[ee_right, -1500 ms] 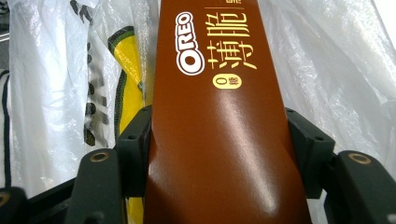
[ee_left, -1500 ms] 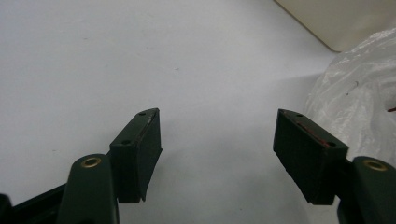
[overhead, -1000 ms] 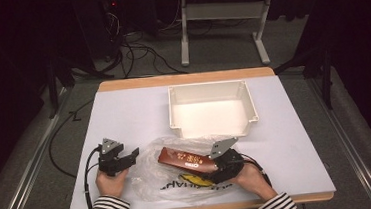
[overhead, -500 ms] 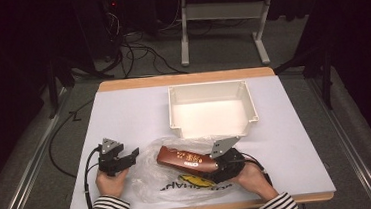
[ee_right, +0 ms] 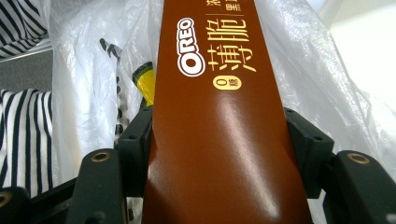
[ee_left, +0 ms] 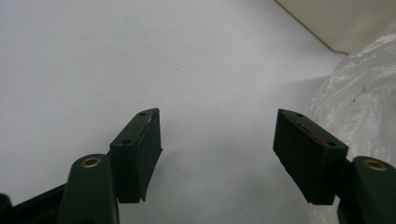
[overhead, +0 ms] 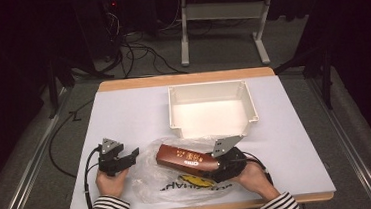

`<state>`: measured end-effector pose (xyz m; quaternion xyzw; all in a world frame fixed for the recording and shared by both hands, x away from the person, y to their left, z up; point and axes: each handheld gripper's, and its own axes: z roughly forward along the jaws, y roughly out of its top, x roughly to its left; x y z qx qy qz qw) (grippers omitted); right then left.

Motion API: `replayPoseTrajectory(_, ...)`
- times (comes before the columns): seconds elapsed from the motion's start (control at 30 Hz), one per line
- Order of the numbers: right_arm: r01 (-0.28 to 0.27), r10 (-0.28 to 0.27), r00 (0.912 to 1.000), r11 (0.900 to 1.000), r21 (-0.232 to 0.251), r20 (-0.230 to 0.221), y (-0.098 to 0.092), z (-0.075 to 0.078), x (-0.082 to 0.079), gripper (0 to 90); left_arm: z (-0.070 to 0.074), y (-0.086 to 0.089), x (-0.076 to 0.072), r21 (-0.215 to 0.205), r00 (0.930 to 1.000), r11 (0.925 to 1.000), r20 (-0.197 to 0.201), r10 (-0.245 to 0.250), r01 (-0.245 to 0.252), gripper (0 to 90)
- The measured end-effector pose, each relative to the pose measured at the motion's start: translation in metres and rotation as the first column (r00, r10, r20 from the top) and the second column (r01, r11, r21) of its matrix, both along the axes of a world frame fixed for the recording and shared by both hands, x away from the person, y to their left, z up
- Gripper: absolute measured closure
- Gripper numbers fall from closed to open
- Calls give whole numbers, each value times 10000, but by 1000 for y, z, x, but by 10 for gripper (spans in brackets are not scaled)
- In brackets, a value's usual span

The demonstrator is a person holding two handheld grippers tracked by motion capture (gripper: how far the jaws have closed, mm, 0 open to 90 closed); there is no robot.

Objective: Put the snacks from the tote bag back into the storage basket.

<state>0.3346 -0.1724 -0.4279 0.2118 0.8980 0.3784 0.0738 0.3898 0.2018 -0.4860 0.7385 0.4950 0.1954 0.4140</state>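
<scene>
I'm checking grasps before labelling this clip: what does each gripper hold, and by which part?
The right gripper clamps the brown Oreo box across its two long sides, near its end. The left gripper is open, holding nothing.

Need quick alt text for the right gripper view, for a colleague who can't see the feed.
The right gripper has its fingers clamped on both sides of a long brown Oreo box, which runs away from the camera. Crinkled clear plastic bag lies around and under it, with a striped sleeve at left.

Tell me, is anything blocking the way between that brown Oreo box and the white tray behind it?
Nothing solid. The Oreo box, clamped in the right gripper, lies on a crumpled plastic bag; only bare table separates it from the white tray.
</scene>
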Motion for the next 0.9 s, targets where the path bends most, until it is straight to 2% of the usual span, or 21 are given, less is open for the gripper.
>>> replayPoseTrajectory(0.9, 31, -36, 9999, 9992, 400, 111, -9, 13, -2, 385, 0, 0, 0, -11, 10000, 10000, -36, -20, 20, 332)
